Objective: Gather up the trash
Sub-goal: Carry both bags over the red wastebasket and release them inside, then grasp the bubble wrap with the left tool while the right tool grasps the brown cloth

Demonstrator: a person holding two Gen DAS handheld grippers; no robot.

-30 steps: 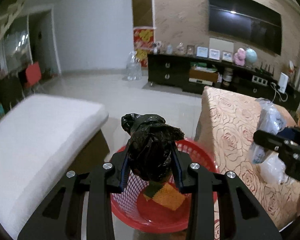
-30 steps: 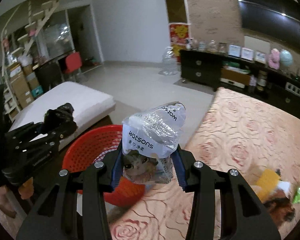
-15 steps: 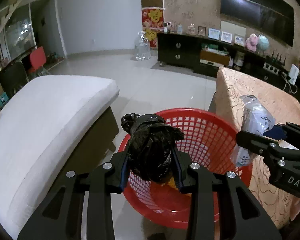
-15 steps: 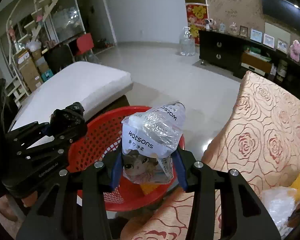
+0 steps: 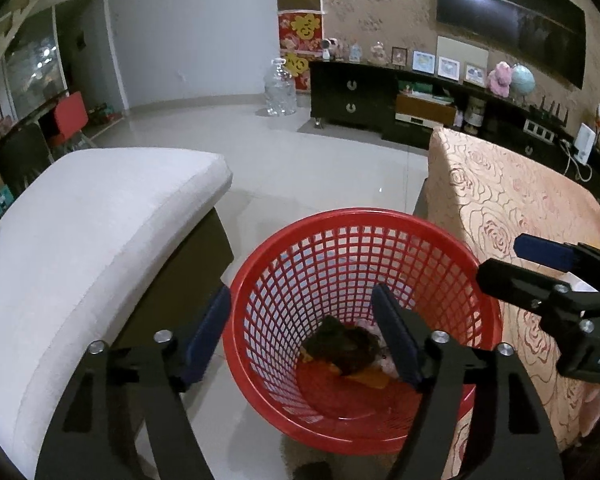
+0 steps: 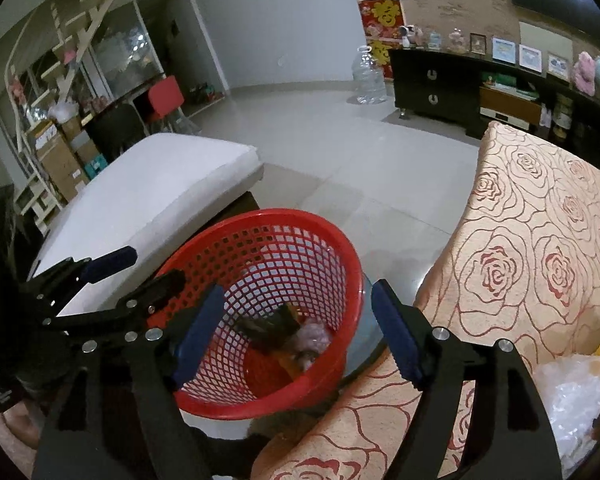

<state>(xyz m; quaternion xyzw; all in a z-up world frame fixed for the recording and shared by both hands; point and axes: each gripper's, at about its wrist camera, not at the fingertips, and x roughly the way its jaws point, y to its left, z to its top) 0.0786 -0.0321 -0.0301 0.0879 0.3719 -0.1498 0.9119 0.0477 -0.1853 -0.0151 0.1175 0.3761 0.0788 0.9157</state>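
A red mesh basket (image 5: 380, 220) stands on the floor between a white cushion and a rose-patterned table; it also shows in the right wrist view (image 6: 300, 220). The black trash bag (image 5: 342, 346) lies at its bottom on orange scraps, with the plastic packet (image 6: 314, 338) beside it. My left gripper (image 5: 302, 332) is open and empty over the basket. My right gripper (image 6: 296, 330) is open and empty over the basket's right rim, and shows at the right of the left wrist view (image 5: 540, 264).
A white cushioned seat (image 5: 92, 216) is left of the basket. The rose-cloth table (image 6: 540, 260) is on the right, with crumpled clear plastic (image 6: 572, 392) and a yellow item on it. A dark TV cabinet (image 5: 380, 100) and a water jug (image 5: 280, 90) stand far across the tiled floor.
Both grippers opened. The black bag dropped from the left gripper and the plastic packet from the right gripper into the basket.
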